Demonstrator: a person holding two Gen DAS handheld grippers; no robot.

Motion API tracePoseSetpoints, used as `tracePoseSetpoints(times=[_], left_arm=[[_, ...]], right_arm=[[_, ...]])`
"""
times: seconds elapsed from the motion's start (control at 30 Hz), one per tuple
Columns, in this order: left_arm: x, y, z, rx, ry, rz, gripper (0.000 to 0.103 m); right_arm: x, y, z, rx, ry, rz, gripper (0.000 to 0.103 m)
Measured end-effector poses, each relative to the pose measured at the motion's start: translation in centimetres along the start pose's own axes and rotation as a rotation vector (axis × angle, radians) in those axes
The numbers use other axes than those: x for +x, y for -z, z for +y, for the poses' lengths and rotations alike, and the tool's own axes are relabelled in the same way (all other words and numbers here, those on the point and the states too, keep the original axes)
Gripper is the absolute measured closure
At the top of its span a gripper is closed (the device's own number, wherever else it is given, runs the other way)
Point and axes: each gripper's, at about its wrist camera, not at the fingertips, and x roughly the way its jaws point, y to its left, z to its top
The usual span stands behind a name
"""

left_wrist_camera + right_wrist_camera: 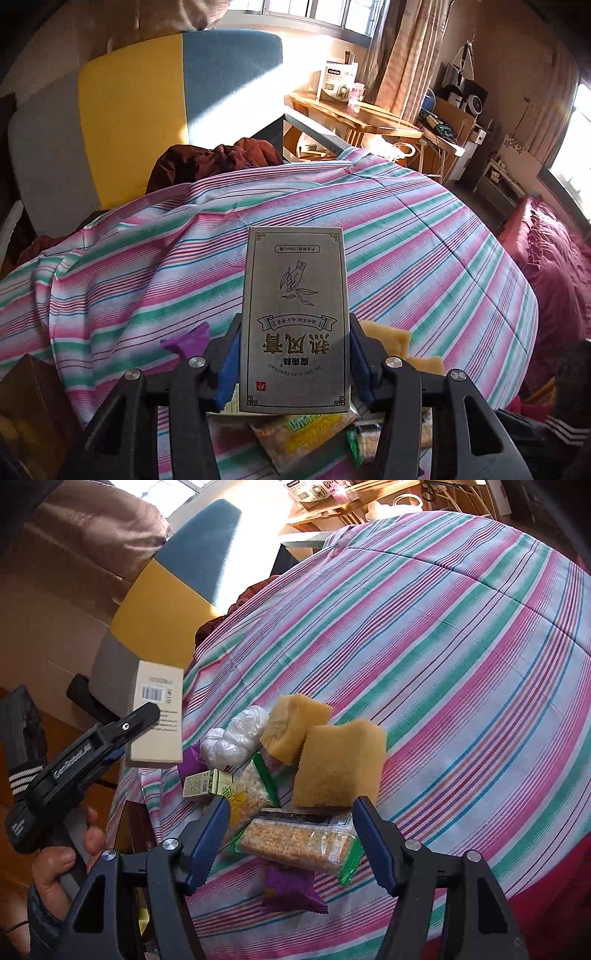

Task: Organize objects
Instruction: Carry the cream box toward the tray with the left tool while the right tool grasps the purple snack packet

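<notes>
My left gripper (293, 328) is shut on a grey printed box (294, 317) and holds it above the striped bedspread (406, 240). The same box (157, 720) shows in the right wrist view at the left, held in the left gripper (142, 720). My right gripper (291, 812) is open and empty, above a pile on the bedspread (443, 646): two yellow sponges (338, 764), a cracker pack (299, 843), a purple packet (290, 891), a white plastic bundle (234, 740), a small green box (207, 784) and a popcorn bag (255, 794).
A yellow, blue and grey headboard (129, 122) stands behind the bed. A brown garment (214, 158) lies at its head. A wooden table (362, 114) with a white box (338, 81) stands beyond the bed. A red blanket (554, 266) lies at the right.
</notes>
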Motion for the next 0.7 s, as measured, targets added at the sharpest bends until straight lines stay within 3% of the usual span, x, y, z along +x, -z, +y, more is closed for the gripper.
tracePoseSetpoints(times=[0.2,0.5,0.7], left_arm=[[-5.3,5.1,3.3,-0.066,0.015,-0.025,0.052],[-12.7,12.5,9.2,-0.138,-0.044,-0.068,0.051],[-16.4,16.9,14.5,-0.267,-0.087,-0.091,0.051]], right_arm=[[1.1,0.7,0.6,-0.032,0.036,0.063,0.033],[-0.7,2.3,1.2,-0.061,0.121,0.050,0.038],[1.5,5.0,3.1,-0.160,0.167,0.186,0.042]])
